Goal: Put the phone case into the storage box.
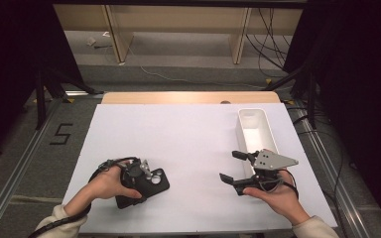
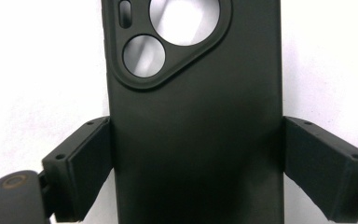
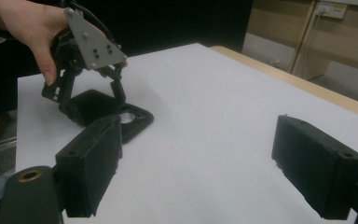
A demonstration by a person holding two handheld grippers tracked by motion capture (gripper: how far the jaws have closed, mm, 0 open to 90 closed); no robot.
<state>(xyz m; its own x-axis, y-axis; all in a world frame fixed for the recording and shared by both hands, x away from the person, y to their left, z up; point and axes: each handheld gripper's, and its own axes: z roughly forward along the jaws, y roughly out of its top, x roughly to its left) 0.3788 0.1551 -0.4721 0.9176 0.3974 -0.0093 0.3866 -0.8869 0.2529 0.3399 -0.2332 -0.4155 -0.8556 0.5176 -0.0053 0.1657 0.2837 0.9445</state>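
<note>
black phone case (image 2: 196,130) being straddled by the left gripper (image 2: 196,168) near the table's (image 1: 193,139) front-left corner, jaws hugging its sides, grip not clear tbh, right gripper (image 1: 234,167) being held wide, nothing between

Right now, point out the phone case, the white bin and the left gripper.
phone case (image 2: 196,140): left gripper view, middle of its back.
white bin (image 1: 269,130): high view, right wall.
left gripper (image 1: 140,172): high view, between its fingers.
</note>
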